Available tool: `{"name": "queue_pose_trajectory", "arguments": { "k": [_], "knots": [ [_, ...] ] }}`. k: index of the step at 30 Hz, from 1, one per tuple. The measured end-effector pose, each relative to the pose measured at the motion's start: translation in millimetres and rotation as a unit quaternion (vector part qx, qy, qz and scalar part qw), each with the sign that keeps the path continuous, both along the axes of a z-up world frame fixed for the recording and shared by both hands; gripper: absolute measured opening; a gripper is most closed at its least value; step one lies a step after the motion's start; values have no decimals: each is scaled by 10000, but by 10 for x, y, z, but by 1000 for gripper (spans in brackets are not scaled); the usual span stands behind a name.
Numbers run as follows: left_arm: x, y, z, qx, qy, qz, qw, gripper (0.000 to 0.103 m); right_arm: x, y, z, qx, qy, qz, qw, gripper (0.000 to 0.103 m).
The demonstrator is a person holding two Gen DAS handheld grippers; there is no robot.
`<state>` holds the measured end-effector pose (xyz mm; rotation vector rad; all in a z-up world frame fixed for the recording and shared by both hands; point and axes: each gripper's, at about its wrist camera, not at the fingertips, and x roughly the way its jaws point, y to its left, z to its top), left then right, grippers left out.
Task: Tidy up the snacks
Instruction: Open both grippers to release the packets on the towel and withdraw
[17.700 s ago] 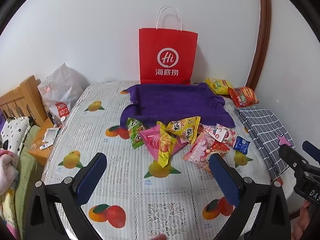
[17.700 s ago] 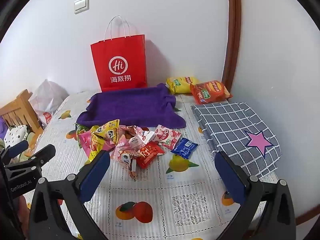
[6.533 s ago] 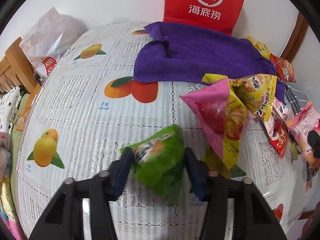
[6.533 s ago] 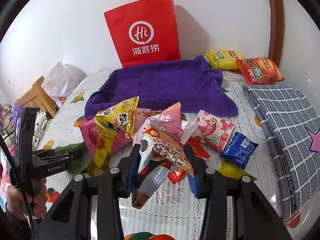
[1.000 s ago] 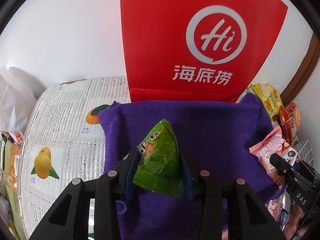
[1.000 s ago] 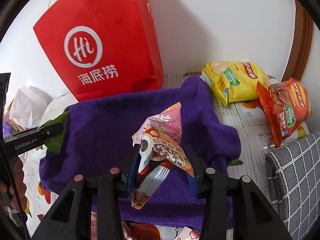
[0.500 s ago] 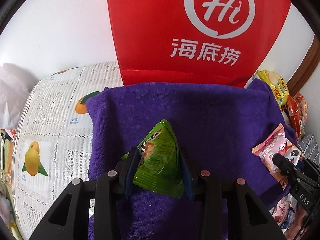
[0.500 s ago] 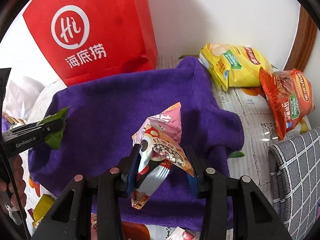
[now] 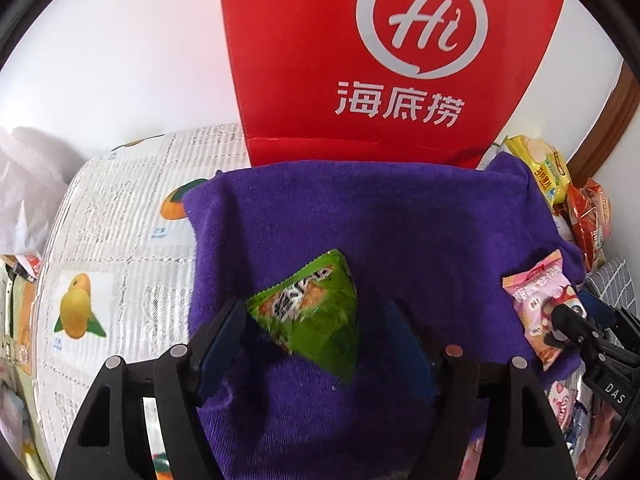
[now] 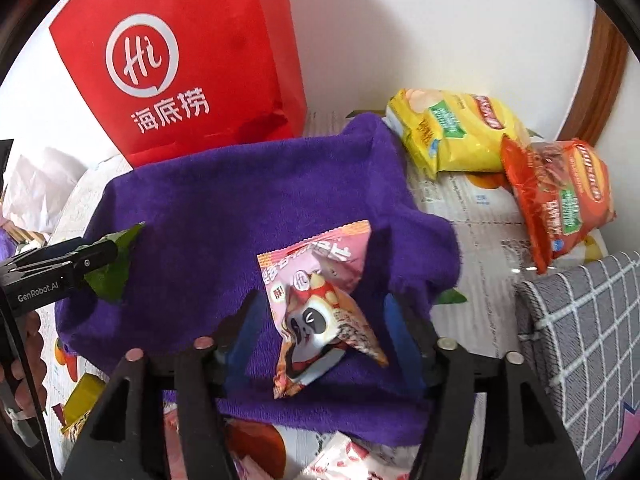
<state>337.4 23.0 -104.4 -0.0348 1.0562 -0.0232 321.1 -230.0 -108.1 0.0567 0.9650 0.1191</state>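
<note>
left gripper [image 9: 316,340] tilts steeply down over the purple towel [image 9: 400,232], jaws just spread, green packet [image 9: 316,316] loose between them. right gripper [image 10: 320,332] likewise angled, jaws just parted around the pink packet [image 10: 320,300].

Both wrist views close above purple towel [image 9: 400,216]

Two snack packets [image 9: 316,312] on towel [image 9: 400,216]; paper bag [image 9: 384,52] behind towel.

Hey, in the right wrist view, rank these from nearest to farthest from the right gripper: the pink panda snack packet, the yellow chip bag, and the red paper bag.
1. pink panda snack packet: between the right gripper's open jaws, which have just been opening, over the purple towel.
2. yellow chip bag: beyond the towel's far right corner.
3. red paper bag: back left, against the wall. It is close to the chip bag in distance.
</note>
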Motion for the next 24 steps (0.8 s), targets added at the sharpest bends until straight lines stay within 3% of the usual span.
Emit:
{"name": "queue_pose_trajectory", "arguments": {
  "k": [6, 14, 24],
  "knots": [
    [-254, 47, 270, 60, -187, 102, 9998, 72, -371, -77, 335, 170, -371, -92, 9991, 63],
    [-853, 82, 732, 94, -573, 200, 9981, 72, -1075, -95, 760, -3, -931, -67, 9956, 63],
    [-1658, 40, 1005, 130, -970, 154, 9951, 72, -1854, -326, 928, -77, -1245, -451, 9912, 63]
  ]
}}
